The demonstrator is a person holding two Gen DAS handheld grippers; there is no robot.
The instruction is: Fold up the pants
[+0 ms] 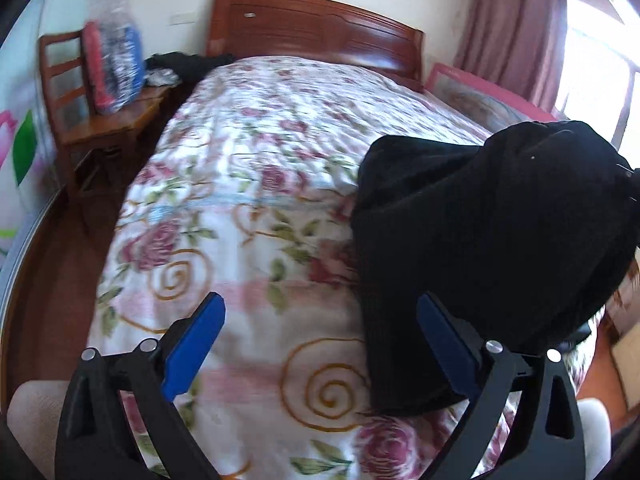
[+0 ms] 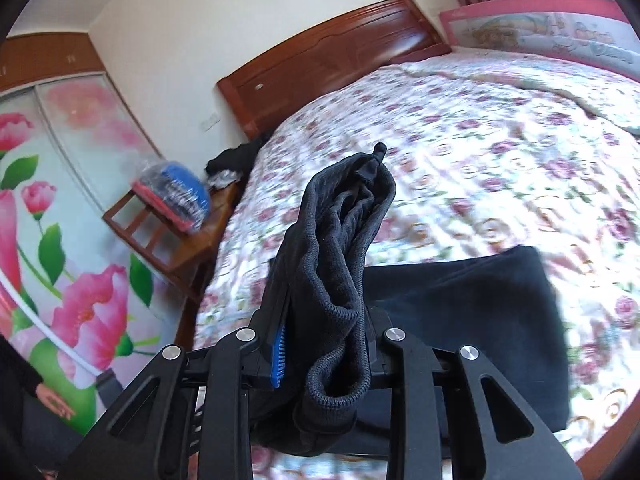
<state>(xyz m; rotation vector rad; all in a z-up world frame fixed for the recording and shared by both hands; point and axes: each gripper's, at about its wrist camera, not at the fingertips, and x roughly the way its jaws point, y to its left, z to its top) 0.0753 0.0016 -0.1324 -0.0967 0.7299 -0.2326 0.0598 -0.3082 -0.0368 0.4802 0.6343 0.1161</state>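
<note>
Left wrist view: the left tool (image 1: 320, 346) stands wide open above the bed (image 1: 248, 184), its smooth blue pads (image 1: 192, 350) angled downward with nothing between them. Soft black pants (image 1: 480, 248) hang in a bulky drape at three o'clock, lower edge on the rose-printed quilt.

Right wrist view: the right tool (image 2: 320, 340) is clamped on a bunched, ribbed fold of the pants (image 2: 344, 264), rising toward twelve o'clock. The rest lies flat at four o'clock.
</note>
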